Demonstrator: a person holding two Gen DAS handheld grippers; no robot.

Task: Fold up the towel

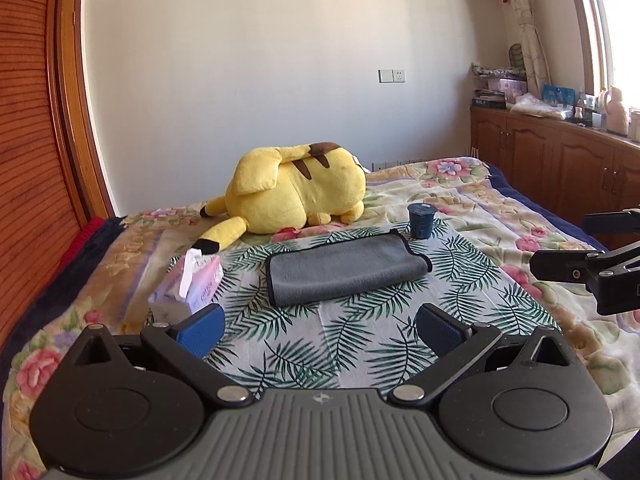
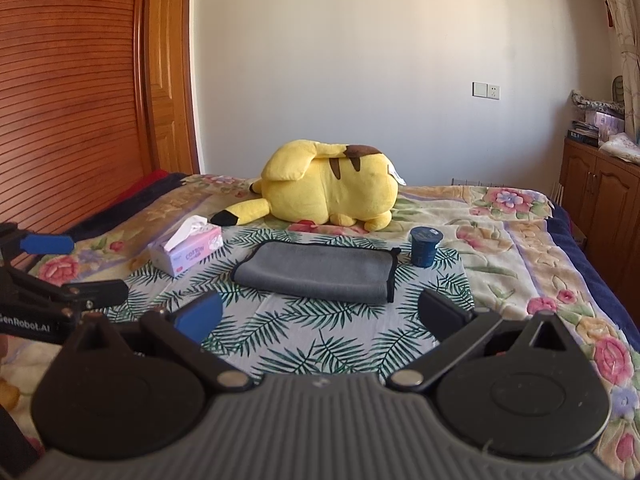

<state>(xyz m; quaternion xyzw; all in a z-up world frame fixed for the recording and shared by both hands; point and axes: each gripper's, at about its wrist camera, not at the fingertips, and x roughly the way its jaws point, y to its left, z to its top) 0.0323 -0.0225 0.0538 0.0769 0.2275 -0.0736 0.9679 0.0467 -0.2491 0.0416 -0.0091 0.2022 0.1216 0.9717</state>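
A folded grey microfibre towel with black trim [image 1: 344, 272] lies on the leaf-print cloth [image 1: 360, 340], at twelve o'clock from both grippers. The left gripper [image 1: 320, 330] and right gripper [image 2: 320, 314] hover spread wide, grasping nothing. A pink tissue box [image 2: 186, 252] sits at ten o'clock of the towel and a dark blue cup [image 2: 425, 246] at two o'clock.

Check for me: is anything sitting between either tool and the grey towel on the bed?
Nothing visible blocks either one. Only bare leaf-print cloth lies between the open left tool or open right tool and the grey towel. The tissue box sits off to the towel's left, the blue cup off its far right corner.
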